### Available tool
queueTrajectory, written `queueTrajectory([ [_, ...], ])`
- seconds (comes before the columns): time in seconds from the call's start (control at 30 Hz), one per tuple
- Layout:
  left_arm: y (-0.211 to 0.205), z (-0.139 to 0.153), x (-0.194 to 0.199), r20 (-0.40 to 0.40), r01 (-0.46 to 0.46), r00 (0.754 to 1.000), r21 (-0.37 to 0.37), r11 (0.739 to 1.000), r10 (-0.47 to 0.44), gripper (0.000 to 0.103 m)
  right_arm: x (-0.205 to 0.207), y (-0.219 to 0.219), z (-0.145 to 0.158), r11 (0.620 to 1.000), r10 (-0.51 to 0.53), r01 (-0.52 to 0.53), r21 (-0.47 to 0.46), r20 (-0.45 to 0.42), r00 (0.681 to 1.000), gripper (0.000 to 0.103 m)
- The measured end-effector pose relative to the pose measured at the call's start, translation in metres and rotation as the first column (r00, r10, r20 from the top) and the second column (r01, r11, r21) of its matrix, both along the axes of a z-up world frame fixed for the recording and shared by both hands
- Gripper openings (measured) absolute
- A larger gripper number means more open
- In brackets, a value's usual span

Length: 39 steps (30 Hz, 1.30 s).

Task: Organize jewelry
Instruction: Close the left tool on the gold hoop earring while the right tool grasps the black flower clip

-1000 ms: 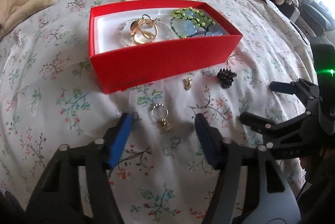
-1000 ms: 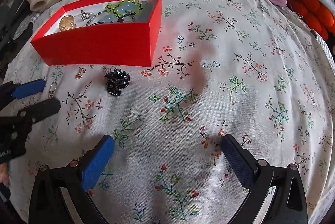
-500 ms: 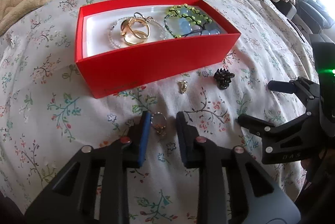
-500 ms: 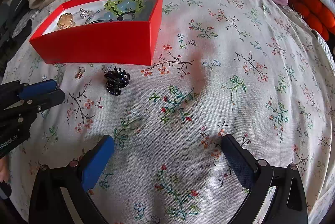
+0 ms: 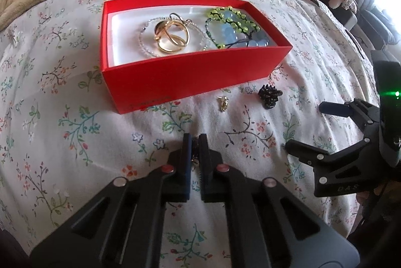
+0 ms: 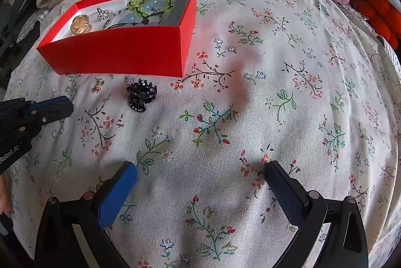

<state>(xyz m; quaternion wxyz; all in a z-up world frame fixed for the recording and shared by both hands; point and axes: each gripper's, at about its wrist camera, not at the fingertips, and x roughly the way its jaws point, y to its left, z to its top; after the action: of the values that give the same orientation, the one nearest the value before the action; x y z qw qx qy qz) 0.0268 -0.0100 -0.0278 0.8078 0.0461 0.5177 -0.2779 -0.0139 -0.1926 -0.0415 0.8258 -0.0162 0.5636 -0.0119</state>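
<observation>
Fingers (image 5: 186, 155) of our left gripper (image 5: 195, 155) are pinched nearly together on a small ring w/ charm (image 5: 194, 159), mostly hidden between the blue pads, low over the floral bedsheet (image 5: 62, 117). Our right gripper (image 6: 200, 182) hangs w/ fingers (image 6: 117, 190) wide apart, nothing between them, over bare sheet well to the right of the items.

Red box (image 5: 190, 72) sits ahead of the left gripper, approx. centre of bed. Inside: gold rings (image 5: 173, 36) on a clear bead bracelet, and a green-and-blue bead bracelet (image 5: 231, 25) at the right end. On the sheet just in front of the box: a small gold charm (image 5: 222, 102) and, beside it to the right, a black hair claw (image 5: 269, 96); the two are apart, neither touching the box
</observation>
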Motion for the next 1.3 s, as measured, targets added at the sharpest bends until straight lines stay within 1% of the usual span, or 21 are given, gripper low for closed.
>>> queueTrajectory([
  [0.3,0.012,0.013,0.002,-0.019,-0.032,0.999,-0.054,0.998,0.031,0.006,0.006,-0.01,0.006,0.998,-0.007,0.006,0.065,0.016,1.0,0.103],
  [0.37,0.014,0.016,0.003,-0.027,-0.039,0.999,-0.063,0.997,0.038,0.006,0.009,-0.01,0.009,0.997,-0.006,0.004,0.083,0.024,1.0,0.1],
  [0.47,0.016,0.018,0.004,-0.035,-0.048,0.998,-0.07,0.996,0.046,0.006,0.016,-0.006,0.013,0.994,-0.005,0.002,0.108,0.032,0.999,0.093],
  [0.63,0.019,0.017,0.006,-0.058,-0.067,0.996,-0.065,0.996,0.063,0.006,0.031,0.0,0.016,0.99,0.003,-0.008,0.142,0.033,0.999,0.077],
  [0.7,0.02,0.017,0.006,-0.066,-0.072,0.995,-0.061,0.996,0.068,0.006,0.036,0.004,0.015,0.988,0.005,-0.009,0.152,0.028,1.0,0.072],
  [0.77,0.02,0.016,0.007,-0.07,-0.075,0.995,-0.057,0.996,0.071,0.006,0.042,0.009,0.015,0.989,0.005,-0.009,0.146,0.027,1.0,0.071],
  [0.83,0.019,0.016,0.007,-0.073,-0.076,0.995,-0.056,0.996,0.072,0.006,0.046,0.014,0.014,0.99,0.005,-0.009,0.143,0.028,1.0,0.064],
  [0.97,0.019,0.017,0.008,-0.08,-0.075,0.994,-0.056,0.996,0.07,0.006,0.05,0.024,0.014,0.988,-0.009,0.004,0.157,0.034,0.999,0.056],
  [1.03,0.02,0.017,0.009,-0.083,-0.075,0.994,-0.057,0.996,0.07,0.006,0.05,0.027,0.015,0.987,-0.016,0.009,0.162,0.038,0.999,0.048],
  [1.07,0.02,0.017,0.009,-0.086,-0.075,0.994,-0.057,0.996,0.07,0.006,0.051,0.028,0.015,0.986,-0.017,0.01,0.164,0.039,0.999,0.047],
  [1.13,0.021,0.016,0.009,-0.087,-0.075,0.994,-0.056,0.996,0.07,0.006,0.052,0.03,0.015,0.986,-0.017,0.01,0.165,0.041,0.999,0.04],
  [1.17,0.021,0.016,0.009,-0.089,-0.074,0.994,-0.054,0.996,0.069,0.006,0.053,0.031,0.015,0.987,-0.017,0.009,0.163,0.042,0.999,0.038],
  [1.23,0.022,0.016,0.009,-0.09,-0.074,0.994,-0.053,0.996,0.069,0.006,0.053,0.033,0.015,0.987,-0.014,0.007,0.16,0.045,0.999,0.029],
  [1.3,0.023,0.016,0.008,-0.092,-0.075,0.993,-0.051,0.996,0.07,0.006,0.055,0.035,0.015,0.987,-0.014,0.006,0.163,0.045,0.999,0.024],
])
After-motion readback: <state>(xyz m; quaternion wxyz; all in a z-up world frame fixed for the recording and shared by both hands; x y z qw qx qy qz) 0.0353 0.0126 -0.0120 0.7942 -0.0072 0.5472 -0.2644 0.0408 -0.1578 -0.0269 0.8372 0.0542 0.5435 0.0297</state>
